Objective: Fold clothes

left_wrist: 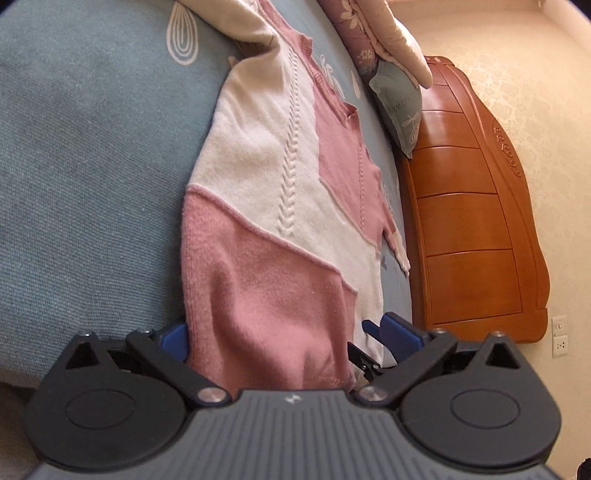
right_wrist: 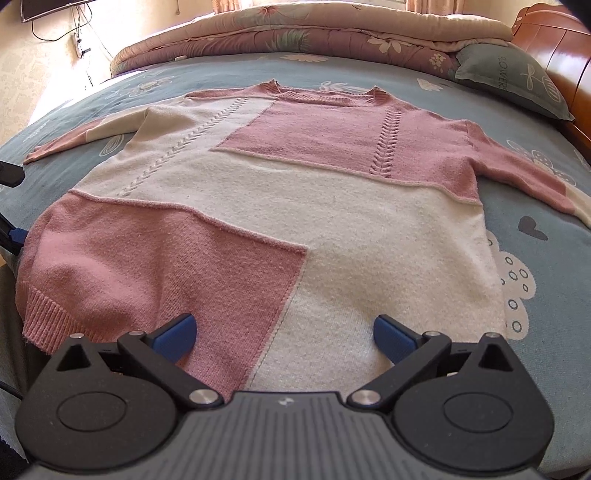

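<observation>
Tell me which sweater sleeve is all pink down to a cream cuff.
The sleeve reaching toward the grey pillow and wooden headboard. The other sleeve starts cream at the shoulder and turns pink toward its end.

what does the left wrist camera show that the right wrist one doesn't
Only the left wrist view: wall sockets, the full headboard face, and the left gripper open around the sweater hem.

Only the right wrist view: both sleeves spread out, a wall screen, and the right gripper open over the hem.

Both: the pink-and-white sweater flat on the blue bedspread, the pillow and the quilt.
</observation>
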The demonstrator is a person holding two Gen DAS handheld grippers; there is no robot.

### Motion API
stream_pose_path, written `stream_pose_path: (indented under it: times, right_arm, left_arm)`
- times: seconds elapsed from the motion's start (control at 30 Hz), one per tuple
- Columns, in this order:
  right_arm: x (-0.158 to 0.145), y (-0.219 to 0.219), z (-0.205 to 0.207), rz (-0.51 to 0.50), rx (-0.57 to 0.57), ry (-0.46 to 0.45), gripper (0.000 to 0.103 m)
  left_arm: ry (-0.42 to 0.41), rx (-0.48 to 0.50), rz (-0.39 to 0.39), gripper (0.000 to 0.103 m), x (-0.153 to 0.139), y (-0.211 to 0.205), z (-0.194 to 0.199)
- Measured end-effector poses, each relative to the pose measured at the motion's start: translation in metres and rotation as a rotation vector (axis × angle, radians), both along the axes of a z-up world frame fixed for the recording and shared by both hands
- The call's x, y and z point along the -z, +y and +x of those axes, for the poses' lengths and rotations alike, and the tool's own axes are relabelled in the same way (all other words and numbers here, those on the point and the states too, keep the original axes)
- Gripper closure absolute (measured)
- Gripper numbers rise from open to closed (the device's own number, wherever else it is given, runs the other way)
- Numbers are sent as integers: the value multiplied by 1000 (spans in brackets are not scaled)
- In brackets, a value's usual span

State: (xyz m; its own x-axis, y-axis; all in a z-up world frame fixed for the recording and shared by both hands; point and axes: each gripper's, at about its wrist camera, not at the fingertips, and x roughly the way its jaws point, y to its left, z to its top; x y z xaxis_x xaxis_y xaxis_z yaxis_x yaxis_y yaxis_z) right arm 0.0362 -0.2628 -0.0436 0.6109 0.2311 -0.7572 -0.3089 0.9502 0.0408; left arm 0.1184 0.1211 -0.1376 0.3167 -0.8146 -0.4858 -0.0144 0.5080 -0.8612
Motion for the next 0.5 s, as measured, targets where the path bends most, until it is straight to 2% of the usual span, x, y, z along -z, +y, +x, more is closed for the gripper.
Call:
stream_pose_path:
  times: [0.1, 0.17, 0.3, 0.37, 0.4, 0.43, 0.47, 0.5]
  right_arm:
    - [1, 1, 1, -3, 3, -4, 0]
    - [1, 1, 0, -4, 2, -6, 0]
    - [0, -3, -4, 7, -7, -10, 0]
    - [1, -5, -6, 13, -10, -18, 0]
    - [1, -5, -6, 13, -12, -20, 0]
    - [1, -4, -6, 12, -13, -21, 0]
    - [1, -4, -6, 11, -14, -21, 0]
    - [1, -4, -6, 10, -14, -21, 0]
  left_arm:
    - [-30, -24, -2, 2, -1, -10, 13]
    - [-45, 1, 31, 2, -3, -21, 19]
    - [-34, 38, 27, 6, -3, -22, 1]
    - [-38, 38, 16, 17, 0, -12, -11]
    - [-25, 22, 8, 27, 4, -6, -14]
    - [-8, 3, -1, 42, 10, 1, -17]
    - [8, -15, -11, 51, 15, 7, -19]
    - [21, -24, -17, 67, 20, 11, -20]
